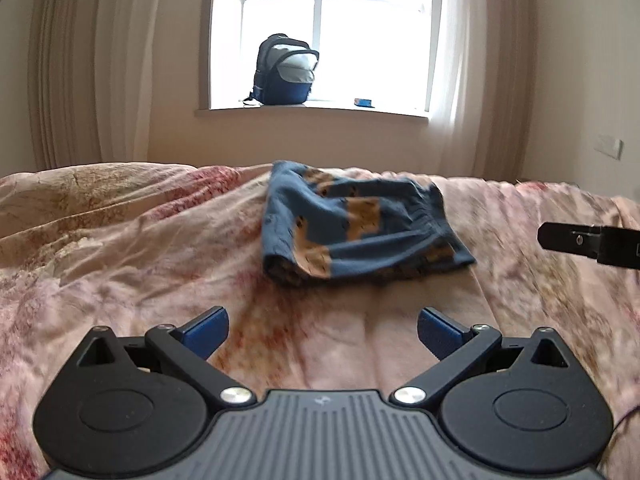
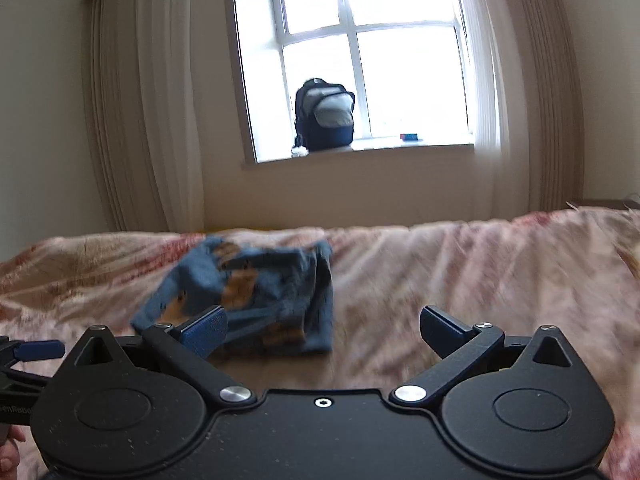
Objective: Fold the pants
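On the floral pink bedspread [image 1: 120, 264], the folded blue-and-tan patterned pants [image 1: 360, 232] lay loosely; both tongs, left tongs [image 1: 322, 332] and right tongs [image 2: 324, 332], stood spread and empty, and a careless brush could have undone the fold.

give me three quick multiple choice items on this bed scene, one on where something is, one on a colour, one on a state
1. Where does the backpack stand?
A. on the windowsill
B. on the bed
C. on the floor

2. What colours are the pants?
A. white and red
B. blue with tan patches
C. plain black

3. How is the left tool?
A. shut on the pants
B. shut on the bedspread
C. open, holding nothing

Answers:
1 A, it sits on the sill in front of the window.
2 B, blue cloth shows tan blocks.
3 C, its pads stand wide apart over bare bedspread, short of the folded pants.
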Action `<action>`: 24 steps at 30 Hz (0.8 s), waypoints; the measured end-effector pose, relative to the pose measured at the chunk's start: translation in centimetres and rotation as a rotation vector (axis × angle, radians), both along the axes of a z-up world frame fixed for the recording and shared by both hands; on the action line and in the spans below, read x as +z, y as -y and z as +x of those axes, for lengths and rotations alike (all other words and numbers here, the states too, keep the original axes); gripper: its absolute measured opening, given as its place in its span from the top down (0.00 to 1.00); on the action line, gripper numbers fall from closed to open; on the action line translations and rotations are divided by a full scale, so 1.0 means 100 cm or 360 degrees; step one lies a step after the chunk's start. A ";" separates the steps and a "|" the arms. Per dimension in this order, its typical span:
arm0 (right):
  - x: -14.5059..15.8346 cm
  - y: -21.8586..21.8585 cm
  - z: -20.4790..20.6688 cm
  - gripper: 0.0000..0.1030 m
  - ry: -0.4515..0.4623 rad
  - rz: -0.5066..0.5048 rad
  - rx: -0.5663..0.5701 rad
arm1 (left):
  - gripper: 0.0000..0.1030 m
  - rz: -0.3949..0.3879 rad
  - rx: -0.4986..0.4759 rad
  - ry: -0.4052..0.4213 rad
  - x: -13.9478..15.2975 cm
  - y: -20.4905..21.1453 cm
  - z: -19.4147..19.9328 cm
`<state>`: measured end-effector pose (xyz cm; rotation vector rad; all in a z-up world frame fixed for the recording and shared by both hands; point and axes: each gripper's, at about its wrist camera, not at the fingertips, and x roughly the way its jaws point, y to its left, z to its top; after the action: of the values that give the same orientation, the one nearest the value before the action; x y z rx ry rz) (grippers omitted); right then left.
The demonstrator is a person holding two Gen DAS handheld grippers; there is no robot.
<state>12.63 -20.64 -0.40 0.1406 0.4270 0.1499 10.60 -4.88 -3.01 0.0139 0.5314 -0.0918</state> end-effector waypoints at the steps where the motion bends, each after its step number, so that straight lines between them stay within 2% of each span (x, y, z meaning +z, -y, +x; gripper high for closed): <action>1: -0.003 -0.001 -0.005 0.01 -0.0012 -0.0001 -0.0001 | 0.00 0.0018 -0.0003 0.0002 -0.001 0.002 -0.002; 8: -0.020 -0.001 -0.016 0.01 -0.0092 -0.0012 0.0023 | 0.00 0.0062 -0.0017 -0.0016 -0.006 0.008 -0.004; 24: -0.026 -0.003 -0.012 0.01 -0.0133 0.0008 0.0046 | 0.00 0.0064 0.0008 -0.0039 -0.009 0.006 -0.003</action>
<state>11.46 -20.34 -2.98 0.1459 0.5124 0.1739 10.32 -5.46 -3.91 0.0508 0.5580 -0.0764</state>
